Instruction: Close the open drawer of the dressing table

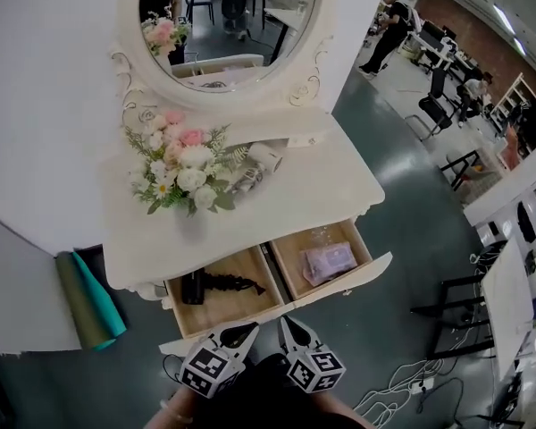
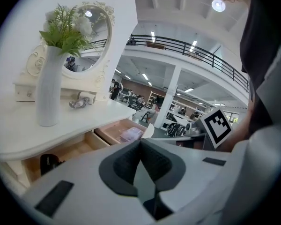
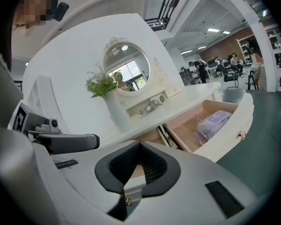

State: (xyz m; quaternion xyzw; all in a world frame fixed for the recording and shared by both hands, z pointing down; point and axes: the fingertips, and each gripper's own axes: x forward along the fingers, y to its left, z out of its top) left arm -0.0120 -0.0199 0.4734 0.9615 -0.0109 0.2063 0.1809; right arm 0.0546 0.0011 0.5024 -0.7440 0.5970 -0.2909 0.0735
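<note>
the left gripper (image 1: 247,331) and right gripper (image 1: 288,325) are both closed on nothing, tips close to the front of the drawer (image 1: 357,273). the drawer stands pulled out under the dressing table (image 1: 330,186). a push near one end would likely skew it and jam it.
</note>
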